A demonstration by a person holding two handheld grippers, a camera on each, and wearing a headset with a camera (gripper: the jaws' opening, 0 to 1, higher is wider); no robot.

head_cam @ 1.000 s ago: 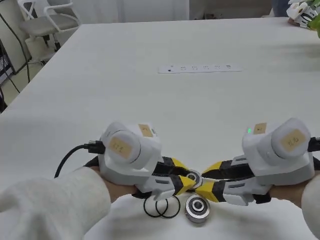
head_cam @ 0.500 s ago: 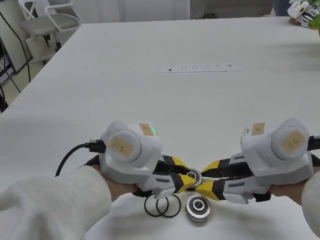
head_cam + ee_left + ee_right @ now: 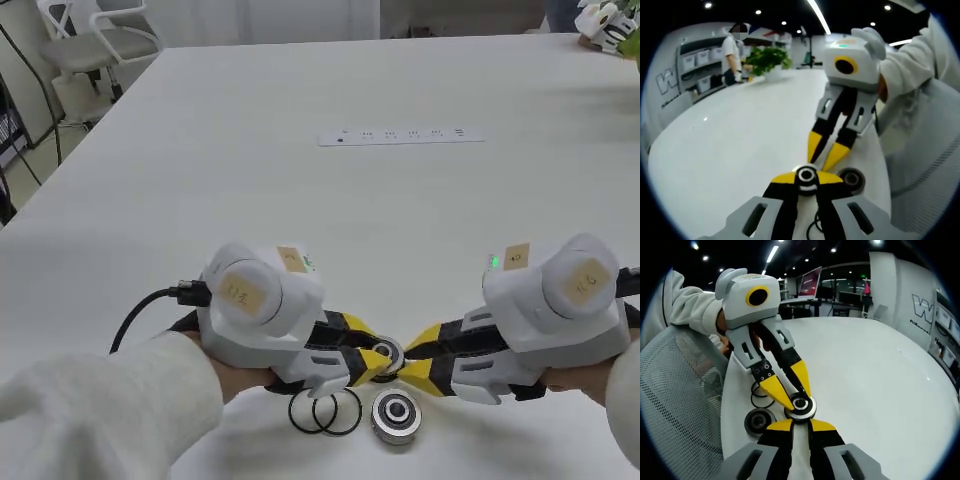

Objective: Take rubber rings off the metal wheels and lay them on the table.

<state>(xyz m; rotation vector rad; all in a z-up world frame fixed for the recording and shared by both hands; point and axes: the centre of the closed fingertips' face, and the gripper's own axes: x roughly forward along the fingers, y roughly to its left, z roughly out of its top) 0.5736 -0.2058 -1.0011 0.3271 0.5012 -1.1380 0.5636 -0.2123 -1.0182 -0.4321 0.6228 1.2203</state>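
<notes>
White table (image 3: 300, 200): left gripper (image 3: 807, 180) and right gripper (image 3: 801, 426) both clamp their jaws on one metal wheel (image 3: 801, 407).

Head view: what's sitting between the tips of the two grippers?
A small metal wheel, clamped in the left gripper's jaws, with the right gripper's tips meeting it from the other side. Both gripper views show it too.
</notes>
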